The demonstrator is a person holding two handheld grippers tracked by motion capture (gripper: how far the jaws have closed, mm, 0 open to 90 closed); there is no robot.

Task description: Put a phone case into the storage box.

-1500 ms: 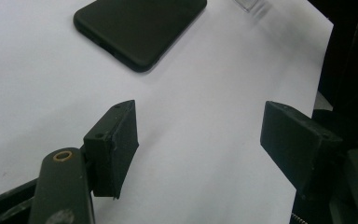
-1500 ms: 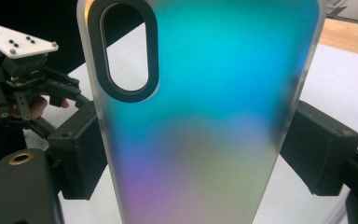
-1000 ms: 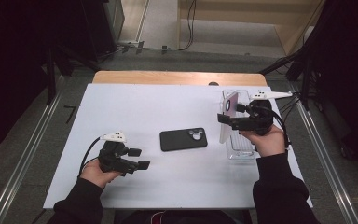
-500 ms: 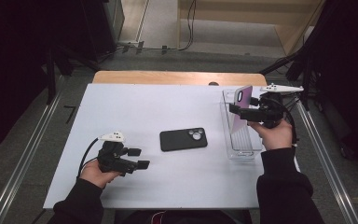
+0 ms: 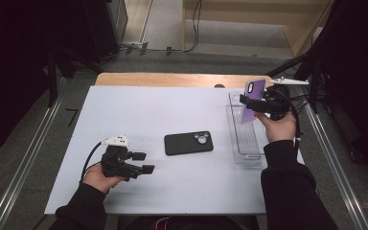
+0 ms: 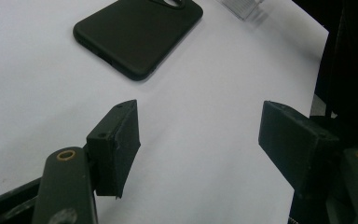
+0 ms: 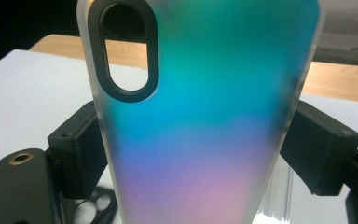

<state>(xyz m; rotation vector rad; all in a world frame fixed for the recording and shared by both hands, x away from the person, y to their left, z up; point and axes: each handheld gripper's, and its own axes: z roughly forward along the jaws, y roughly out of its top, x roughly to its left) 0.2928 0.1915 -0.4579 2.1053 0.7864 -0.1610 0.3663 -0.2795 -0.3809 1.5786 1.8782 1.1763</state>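
Since a second ago the right gripper has carried the iridescent purple-to-teal translucent phone case from over the near part of the clear plastic rectangular tray toward the tray's far end; the case now stands upright above the far end, clamped by its edges between the jaws. The left gripper hasn't shifted; its jaws are apart, with nothing between them.

The high view shows the case as plain purple. The right gripper view shows the case with a teal-to-pink gradient, a frosted rim and a dark oval camera cutout, with pads pressed on both long sides.

The left gripper view shows the matte black phone case lying flat ahead of the open jaws, well apart from them.

The white tabletop has a wooden strip at its far edge. Beyond it are a grey floor, metal rails and a dark surround.
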